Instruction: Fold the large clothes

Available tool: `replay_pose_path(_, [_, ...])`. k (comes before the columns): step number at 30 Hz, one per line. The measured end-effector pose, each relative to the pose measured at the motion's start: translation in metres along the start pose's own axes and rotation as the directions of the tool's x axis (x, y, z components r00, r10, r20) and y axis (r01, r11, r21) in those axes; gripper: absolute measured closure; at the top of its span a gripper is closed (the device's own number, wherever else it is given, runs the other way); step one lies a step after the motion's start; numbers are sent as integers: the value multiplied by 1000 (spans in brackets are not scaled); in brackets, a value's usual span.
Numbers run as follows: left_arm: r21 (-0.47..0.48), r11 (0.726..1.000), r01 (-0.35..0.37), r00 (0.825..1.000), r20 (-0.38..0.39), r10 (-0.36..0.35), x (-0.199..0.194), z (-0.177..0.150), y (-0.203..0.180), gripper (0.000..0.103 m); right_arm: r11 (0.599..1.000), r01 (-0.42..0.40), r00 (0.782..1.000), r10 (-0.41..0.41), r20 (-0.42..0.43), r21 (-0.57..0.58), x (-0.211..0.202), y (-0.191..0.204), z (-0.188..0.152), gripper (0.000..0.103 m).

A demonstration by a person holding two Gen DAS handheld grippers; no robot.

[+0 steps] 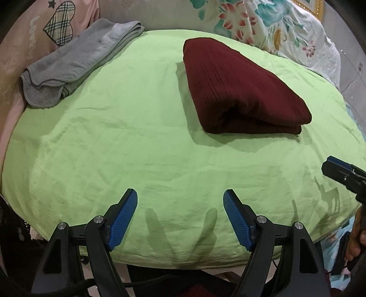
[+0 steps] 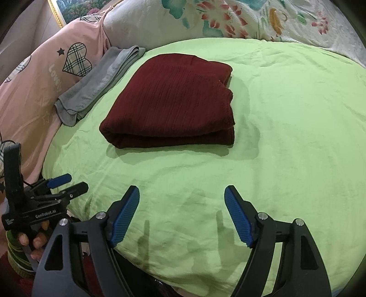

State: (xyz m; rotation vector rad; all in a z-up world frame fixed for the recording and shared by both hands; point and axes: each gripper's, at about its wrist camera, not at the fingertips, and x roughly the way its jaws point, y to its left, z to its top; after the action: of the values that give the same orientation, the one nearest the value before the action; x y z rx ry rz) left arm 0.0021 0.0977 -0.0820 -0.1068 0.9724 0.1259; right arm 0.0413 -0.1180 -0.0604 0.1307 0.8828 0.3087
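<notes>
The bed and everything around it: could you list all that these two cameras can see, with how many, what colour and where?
red cloth: one, dark red, folded flat in the middle of the sheet
grey towel: one, grey, folded, at the sheet's far left edge beside the pillow
sheet: one, light green, wrinkled, spread over the bed
pillow: one, pink with checked hearts, left of the sheet
quilt: one, white with red and teal flowers, behind the sheet
picture frame: one, gold edged, top left corner
left gripper: one, black with blue pads, open, empty, over the sheet's near edge
right gripper: one, black with blue pads, open, empty, over the near edge
hand: one, gripping the left gripper's handle
</notes>
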Motion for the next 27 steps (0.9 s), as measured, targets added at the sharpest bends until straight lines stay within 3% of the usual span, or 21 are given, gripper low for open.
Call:
replay_pose_path(13, [53, 997, -52, 998, 40, 50, -22, 10, -8, 24, 999, 6, 1000, -7, -26, -45, -1, 12, -3, 25])
replay_pose_path(27, [83, 991, -101, 990, 109, 92, -41, 35, -12, 22, 997, -8, 1000, 8, -8, -81, -12, 15, 15, 24])
